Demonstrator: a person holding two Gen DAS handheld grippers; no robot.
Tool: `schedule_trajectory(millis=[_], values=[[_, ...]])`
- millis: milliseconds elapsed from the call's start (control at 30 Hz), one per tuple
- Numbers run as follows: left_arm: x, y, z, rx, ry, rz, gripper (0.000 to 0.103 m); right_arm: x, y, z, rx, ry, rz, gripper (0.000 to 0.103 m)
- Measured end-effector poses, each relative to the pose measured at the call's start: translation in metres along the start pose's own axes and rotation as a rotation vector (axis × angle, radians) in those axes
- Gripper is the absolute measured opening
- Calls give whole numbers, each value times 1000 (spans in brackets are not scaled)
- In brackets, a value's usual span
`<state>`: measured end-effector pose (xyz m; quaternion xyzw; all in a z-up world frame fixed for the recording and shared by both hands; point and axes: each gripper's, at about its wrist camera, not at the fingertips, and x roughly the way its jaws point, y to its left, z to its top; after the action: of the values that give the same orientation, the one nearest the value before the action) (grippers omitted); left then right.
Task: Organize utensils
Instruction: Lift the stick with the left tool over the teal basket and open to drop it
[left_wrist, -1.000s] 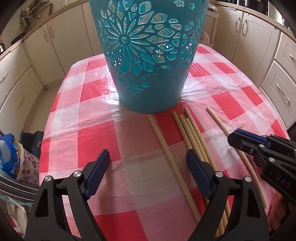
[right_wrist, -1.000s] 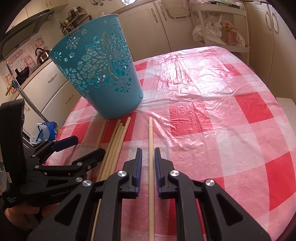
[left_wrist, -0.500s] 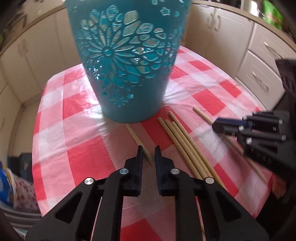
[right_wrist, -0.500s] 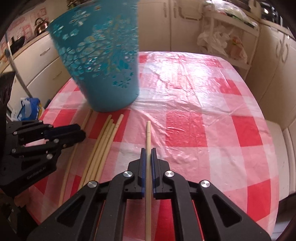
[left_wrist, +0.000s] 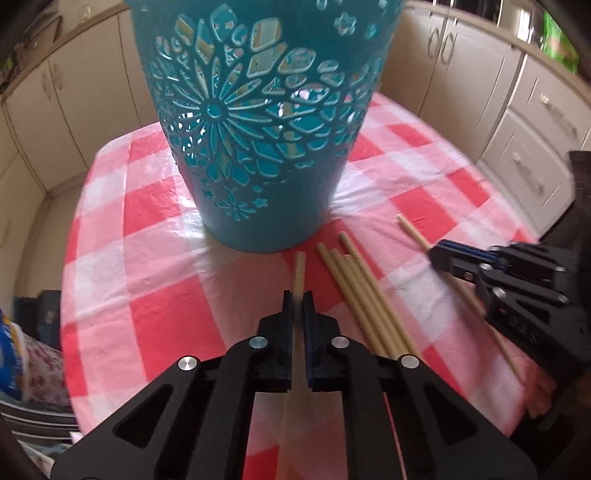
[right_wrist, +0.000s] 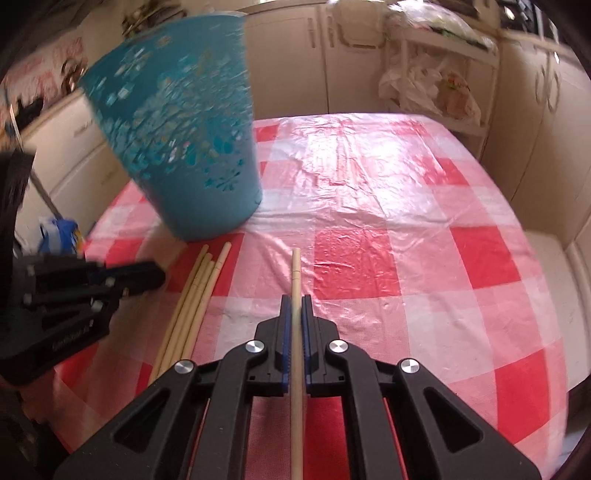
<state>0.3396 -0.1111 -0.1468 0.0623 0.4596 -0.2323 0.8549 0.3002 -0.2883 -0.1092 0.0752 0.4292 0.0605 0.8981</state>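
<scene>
Your left gripper was wide open a second ago over the leftmost wooden stick; its jaws have just been closing and now clamp that stick between the pads. Your right gripper is clenched on its own single stick, as half a second back. Both sticks look slightly raised off the checked tablecloth. Four loose sticks stay flat between your grippers. Teal basket stands just beyond. Both picks look secured; lift-and-drop into the basket is likely next.
</scene>
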Motion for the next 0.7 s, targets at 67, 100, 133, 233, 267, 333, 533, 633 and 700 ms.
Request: schedule_trajectory(millis=[67, 100, 133, 233, 267, 333, 533, 633, 700], values=[[-19, 0, -8, -18, -73, -53, 5, 1, -14, 2, 73, 0, 50, 6], [-27, 1, -11, -27, -104, -79, 5, 1, -20, 2, 104, -3, 61, 6], [-42, 2, -14, -40, -158, -112, 5, 1, -21, 3, 110, -5, 59, 6], [-80, 8, -16, -62, -276, -153, 5, 1, -16, 4, 91, -9, 39, 6], [-94, 10, -13, -69, -318, -161, 5, 1, -16, 4, 94, -9, 41, 6], [-119, 16, -5, -79, -394, -164, 5, 2, -18, 4, 106, -7, 54, 6], [-177, 35, 41, -129, -600, -143, 5, 1, -20, 3, 112, -8, 60, 6], [-185, 42, 71, -149, -658, -114, 5, 0, -20, 3, 113, -8, 61, 6], [-183, 42, 92, -167, -682, -100, 5, 1, -20, 3, 113, -9, 61, 6]])
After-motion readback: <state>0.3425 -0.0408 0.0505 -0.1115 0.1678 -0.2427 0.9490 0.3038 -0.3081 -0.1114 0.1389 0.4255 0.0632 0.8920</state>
